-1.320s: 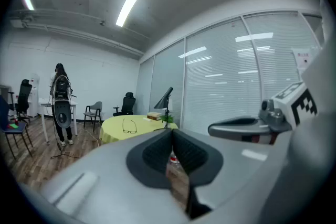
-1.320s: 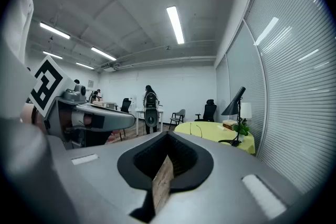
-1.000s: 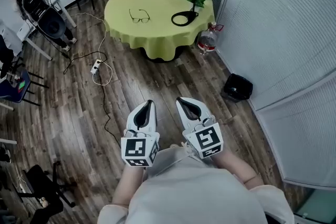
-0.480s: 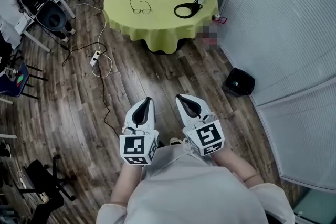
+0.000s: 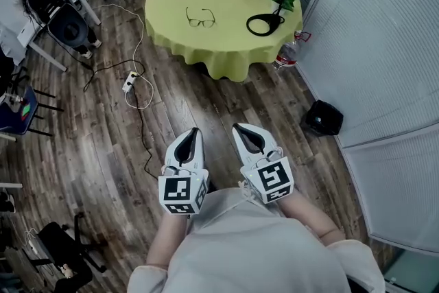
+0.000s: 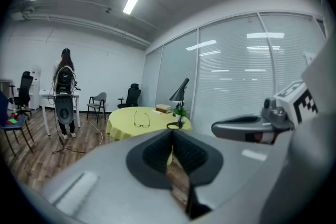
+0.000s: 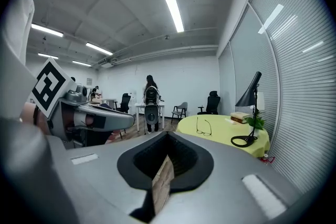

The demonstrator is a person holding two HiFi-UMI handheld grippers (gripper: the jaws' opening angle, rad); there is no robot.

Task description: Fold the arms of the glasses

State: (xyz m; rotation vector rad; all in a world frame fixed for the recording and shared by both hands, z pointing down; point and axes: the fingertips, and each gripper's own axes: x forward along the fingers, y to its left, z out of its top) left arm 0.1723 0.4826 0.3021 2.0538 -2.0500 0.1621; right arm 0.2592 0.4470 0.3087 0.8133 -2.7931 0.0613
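Showing left hand-held gripper (image 6: 172,134) and right hand-held gripper (image 7: 168,138) clenched empty, gripper views alone reveal ceiling lights (image 7: 173,10).

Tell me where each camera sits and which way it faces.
Head view: on the person's head, steeply down at floor, table, left tongs, right tongs, forearms.
Left gripper view: on left tongs, facing the table; right tongs at right.
Right gripper view: on right tongs, facing the table; left tongs at left.
Shared: all show the glasses on the table.
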